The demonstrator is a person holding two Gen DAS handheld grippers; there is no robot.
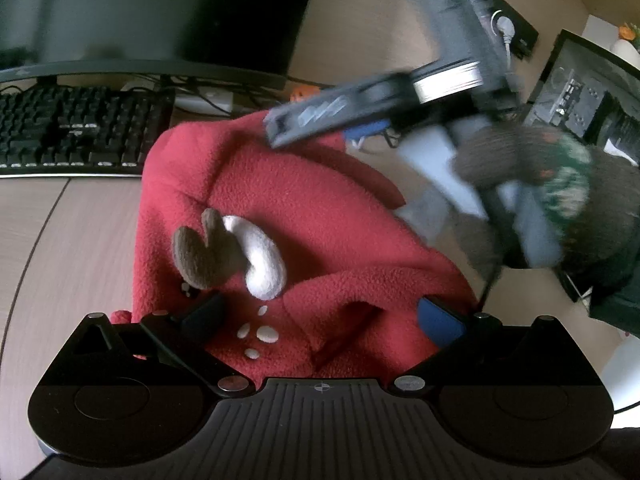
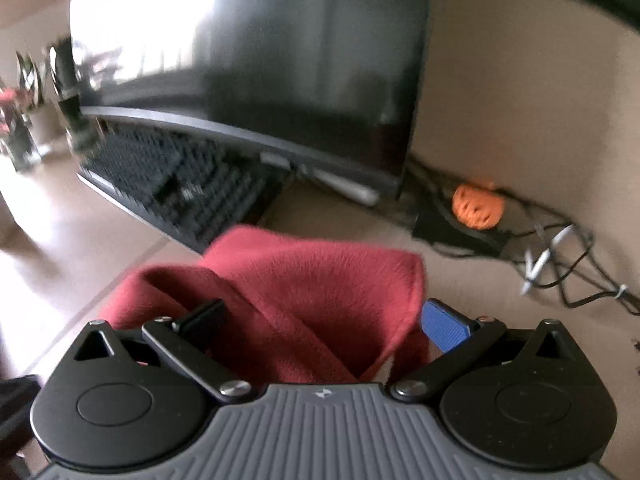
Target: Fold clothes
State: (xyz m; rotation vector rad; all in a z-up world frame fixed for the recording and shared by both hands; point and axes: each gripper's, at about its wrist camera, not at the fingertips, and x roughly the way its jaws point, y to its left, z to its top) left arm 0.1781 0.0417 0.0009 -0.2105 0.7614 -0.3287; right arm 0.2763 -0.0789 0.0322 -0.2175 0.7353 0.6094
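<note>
Watching both tools | left tool (image 1: pixel 320 316) and right tool (image 2: pixel 324 320) wide open around red fleece (image 1: pixel 280 208), gripping nothing | I fear the fleece drags into keyboard (image 1: pixel 76 128)

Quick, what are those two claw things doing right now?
Left gripper: open, fingers either side of the red fleece.
Right gripper: open, red fleece bunched between its fingers.

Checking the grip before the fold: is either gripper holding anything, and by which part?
Neither clearly grips: red fleece lies bunched between the wide-apart fingers of the left gripper and the right gripper.
</note>
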